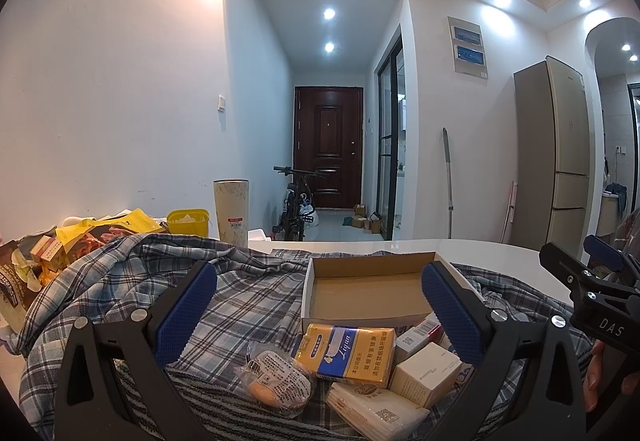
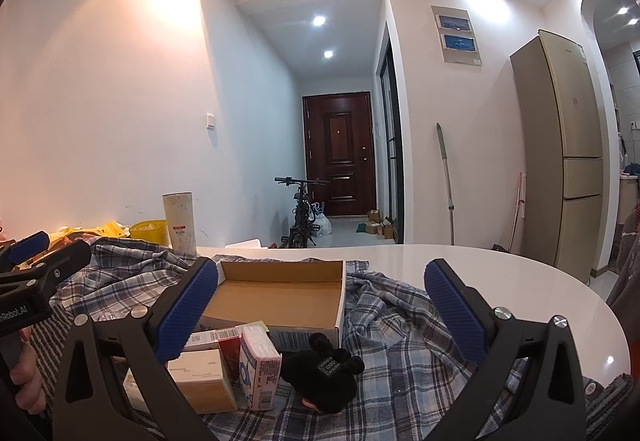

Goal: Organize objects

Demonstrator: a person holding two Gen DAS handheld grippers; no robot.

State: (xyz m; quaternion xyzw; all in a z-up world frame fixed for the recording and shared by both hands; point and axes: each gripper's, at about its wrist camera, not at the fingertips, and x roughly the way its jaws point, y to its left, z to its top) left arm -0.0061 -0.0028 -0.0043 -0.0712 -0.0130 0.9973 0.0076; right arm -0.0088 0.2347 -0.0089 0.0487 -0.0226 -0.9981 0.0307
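An open, empty cardboard box (image 1: 366,291) (image 2: 280,291) sits on a plaid cloth (image 1: 120,281) (image 2: 396,321). In front of it lie a yellow pack (image 1: 348,355), a wrapped bun (image 1: 276,381), a cream box (image 1: 426,373) (image 2: 200,381) and a tissue pack (image 1: 372,411). The right wrist view also shows a pink tissue pack (image 2: 260,371) and a black soft object (image 2: 324,373). My left gripper (image 1: 320,313) is open above these items, holding nothing. My right gripper (image 2: 320,313) is open, empty, over the black object.
A white table (image 2: 520,281) carries the cloth. At the back left stand a tall cream tumbler (image 1: 231,211) (image 2: 179,223), a yellow tub (image 1: 188,221) and snack bags (image 1: 80,241). A fridge (image 2: 568,153) stands at the right, a bicycle (image 2: 304,217) in the hallway.
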